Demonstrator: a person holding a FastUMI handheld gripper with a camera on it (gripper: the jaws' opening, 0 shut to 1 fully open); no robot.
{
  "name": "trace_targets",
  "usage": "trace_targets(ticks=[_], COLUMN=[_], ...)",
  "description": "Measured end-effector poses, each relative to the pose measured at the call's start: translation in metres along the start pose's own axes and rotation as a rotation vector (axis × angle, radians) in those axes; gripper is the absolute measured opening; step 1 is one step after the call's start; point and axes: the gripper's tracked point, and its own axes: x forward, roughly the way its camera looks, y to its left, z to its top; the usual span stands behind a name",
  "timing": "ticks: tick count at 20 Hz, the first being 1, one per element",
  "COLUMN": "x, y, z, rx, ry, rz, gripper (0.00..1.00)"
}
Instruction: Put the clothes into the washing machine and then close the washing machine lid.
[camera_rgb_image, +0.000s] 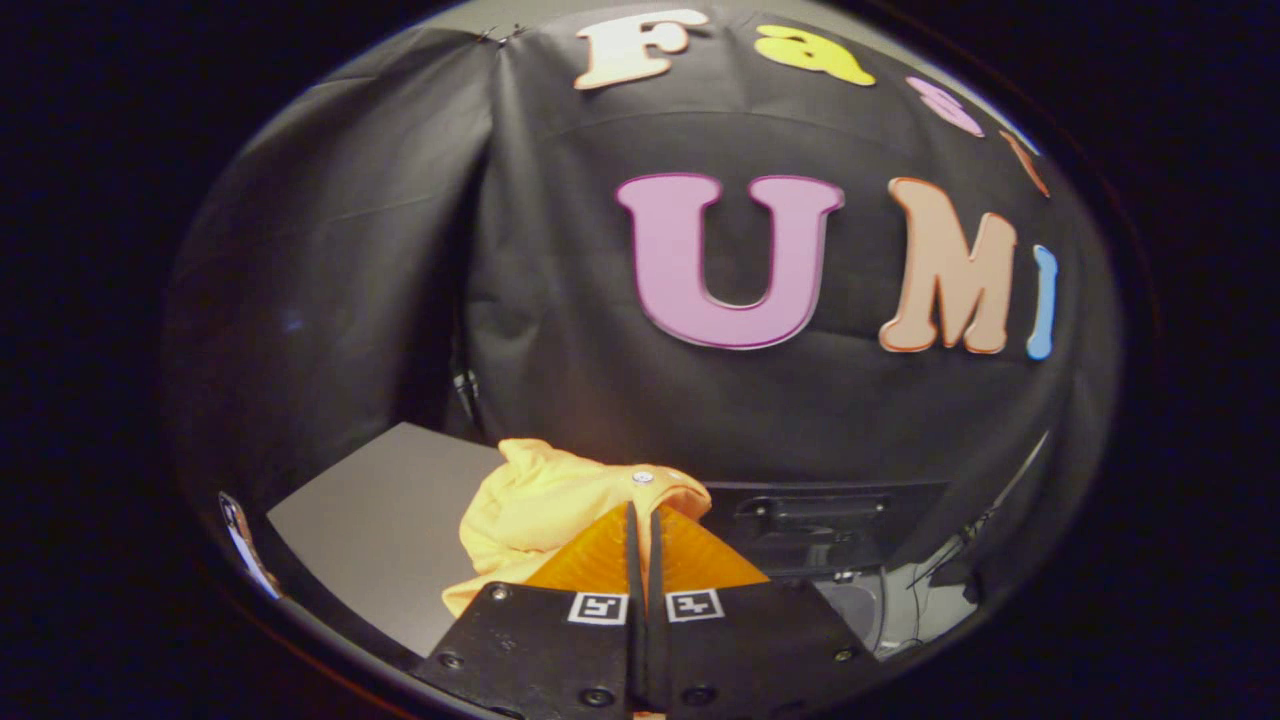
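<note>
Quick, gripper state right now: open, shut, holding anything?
Gripper: fingers closed together, pinching a fold of the yellow garment at their tips.

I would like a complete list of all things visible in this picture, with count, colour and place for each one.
Crumpled yellow cloth garment: one, yellow, with a small pale button near its top, bunched at the tips of the fingers and hanging to their left.
Flat grey table surface: one, grey, behind and to the left of the garment.
Dark washing machine: one, black, just beyond the fingers and to their right, with a paler opening lower down.
Black cloth wall: one, black, behind everything.
Gripper: one; its fingers are almost together, pinching a fold of the garment at the tips.
</note>
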Motion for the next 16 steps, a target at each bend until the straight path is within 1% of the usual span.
trace_targets(ticks=[3,5,6,8,9,11,16], x=[-0.018,-0.022,-0.026,-0.033,-0.034,-0.037,-0.04], y=[-0.002,-0.002,-0.002,-0.008,-0.015,-0.028,-0.032], z=[0.028,0.03,0.037,0.044,0.047,0.044,0.032], rx=[0.032,0.036,0.031,0.027,0.034,0.044,0.014], ry=[-0.028,-0.025,-0.056,-0.089,-0.101,-0.109,-0.094], rz=[-0.058,-0.109,-0.135,-0.18,-0.18,-0.176,-0.177], gripper=[0.0,0.0,0.02,0.4,0.59,0.59,0.59])
